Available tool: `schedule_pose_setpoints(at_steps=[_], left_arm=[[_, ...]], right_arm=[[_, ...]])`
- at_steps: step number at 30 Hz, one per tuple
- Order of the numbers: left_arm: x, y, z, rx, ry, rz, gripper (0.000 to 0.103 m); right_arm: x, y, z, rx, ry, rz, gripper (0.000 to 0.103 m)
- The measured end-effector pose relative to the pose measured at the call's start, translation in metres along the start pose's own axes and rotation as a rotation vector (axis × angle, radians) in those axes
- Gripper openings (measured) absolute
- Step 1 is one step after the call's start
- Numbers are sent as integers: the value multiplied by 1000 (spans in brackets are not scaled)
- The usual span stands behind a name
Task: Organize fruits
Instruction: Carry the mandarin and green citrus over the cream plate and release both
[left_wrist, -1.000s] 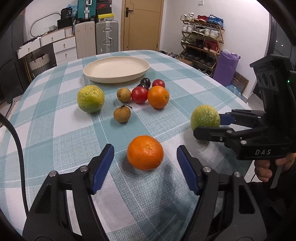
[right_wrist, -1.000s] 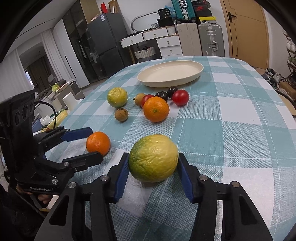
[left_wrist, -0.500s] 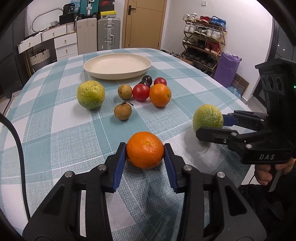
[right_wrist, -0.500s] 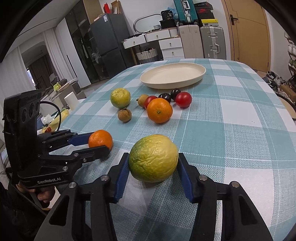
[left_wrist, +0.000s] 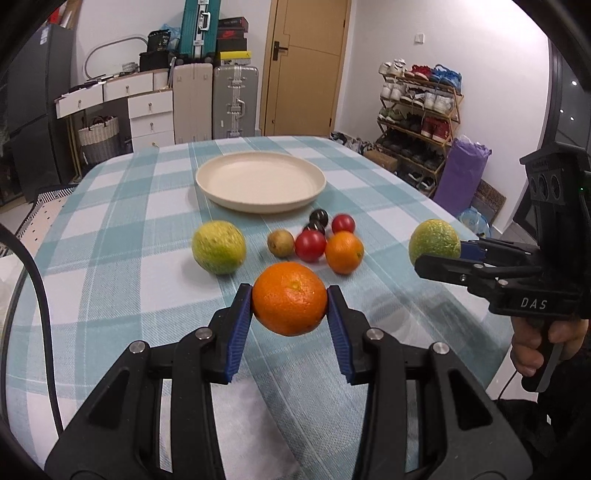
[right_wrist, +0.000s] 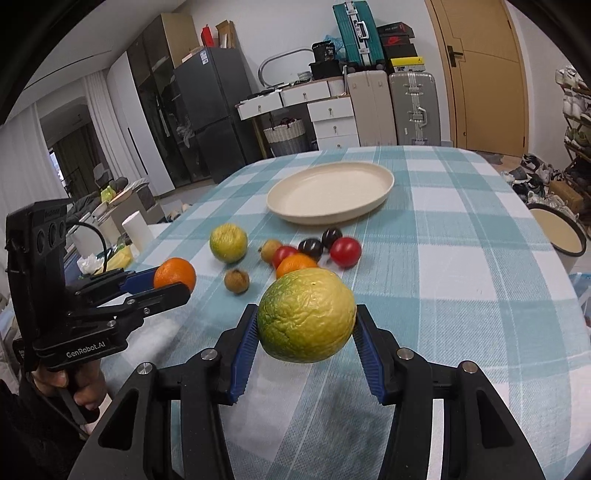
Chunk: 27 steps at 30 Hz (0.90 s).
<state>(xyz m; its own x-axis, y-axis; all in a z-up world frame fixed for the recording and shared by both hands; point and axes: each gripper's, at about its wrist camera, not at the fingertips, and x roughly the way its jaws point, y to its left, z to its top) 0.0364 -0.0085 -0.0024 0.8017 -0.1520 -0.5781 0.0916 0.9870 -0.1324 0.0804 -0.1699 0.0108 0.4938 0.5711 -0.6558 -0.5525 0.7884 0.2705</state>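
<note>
My left gripper (left_wrist: 290, 308) is shut on an orange (left_wrist: 290, 298) and holds it above the checked tablecloth; it also shows in the right wrist view (right_wrist: 174, 275). My right gripper (right_wrist: 306, 328) is shut on a green-yellow citrus (right_wrist: 306, 314), lifted off the cloth; it shows at the right of the left wrist view (left_wrist: 434, 242). An empty cream plate (left_wrist: 260, 181) sits at the far middle of the table. Before it lie another green citrus (left_wrist: 218, 246), a small orange (left_wrist: 344, 252), two red tomatoes (left_wrist: 310, 245), two dark plums (left_wrist: 318, 218) and a brown fruit (left_wrist: 280, 243).
A second small brown fruit (right_wrist: 236, 280) lies on the cloth left of the pile. The table edge (left_wrist: 476, 236) drops off at the right. Suitcases (left_wrist: 234, 103), drawers and a shoe rack (left_wrist: 417, 122) stand behind the table. A round bin (right_wrist: 557, 232) sits on the floor at the right.
My left gripper closed on the orange and lifted it off the cloth. My right gripper, holding the green-yellow citrus throughout, raised it too.
</note>
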Motion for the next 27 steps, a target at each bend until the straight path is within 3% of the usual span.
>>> schedule_pose_setpoints(at_steps=[18,27], left_arm=[[23,17,73,4,-123,60,37],[42,16,87,1,-115,61,37]], right_arm=[[8,-17,63,7,-68,-16,52],[25,-17,89,11,-81,3,52]])
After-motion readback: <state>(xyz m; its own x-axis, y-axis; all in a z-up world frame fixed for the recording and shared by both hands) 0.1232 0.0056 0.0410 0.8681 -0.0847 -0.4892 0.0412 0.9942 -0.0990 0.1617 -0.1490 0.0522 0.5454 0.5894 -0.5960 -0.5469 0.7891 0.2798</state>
